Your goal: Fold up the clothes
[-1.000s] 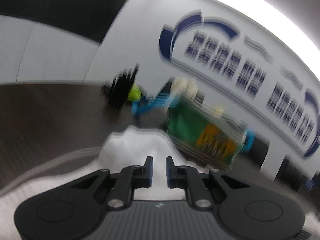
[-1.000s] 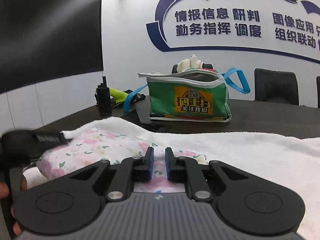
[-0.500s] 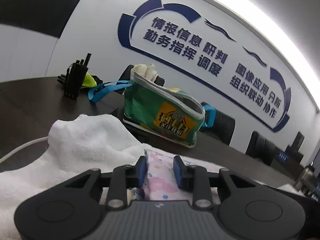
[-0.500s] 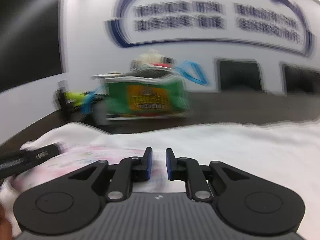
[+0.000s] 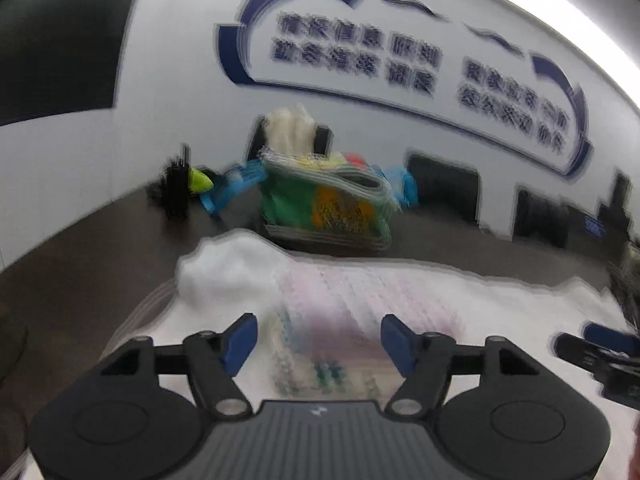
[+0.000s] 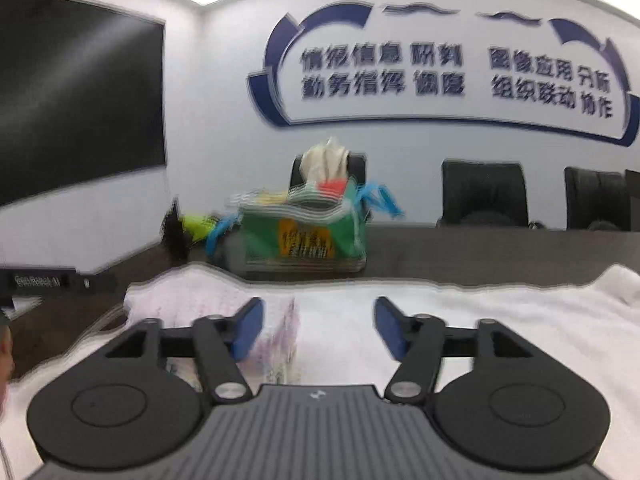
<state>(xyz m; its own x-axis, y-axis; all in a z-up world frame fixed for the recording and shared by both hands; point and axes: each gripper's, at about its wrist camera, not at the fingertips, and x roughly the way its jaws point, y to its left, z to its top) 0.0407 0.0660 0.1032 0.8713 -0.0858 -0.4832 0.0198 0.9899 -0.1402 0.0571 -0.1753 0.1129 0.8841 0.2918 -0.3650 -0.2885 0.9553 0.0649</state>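
The floral garment (image 5: 352, 300) lies folded on a white towel (image 5: 232, 268) spread over the dark table (image 5: 80, 264), pale pink with small flowers, its nearer edge just beyond the left gripper (image 5: 318, 338); in the right wrist view the same garment (image 6: 224, 300) sits to the left of centre, its right edge falling between the fingers of the right gripper (image 6: 316, 326).

Both grippers have just been opening; a second ago each was nearly shut low over the cloth, and half a second ago the left one had a fold of it between its pads; now both sets of jaws stand wide, the blue pads clear of the fabric, nothing held. Both views are smeared and sit higher and further back from the cloth than before; my reading is that a fold has been laid down and let go, and the hands are pulling away to judge or start the next crease.

Beyond the towel stands a green bag (image 6: 308, 236) with blue handles, stuffed with cloth; black office chairs (image 6: 484, 192) line the far side; the white wall carries blue lettering (image 6: 440, 76), and a large dark screen (image 6: 76, 104) hangs at left.
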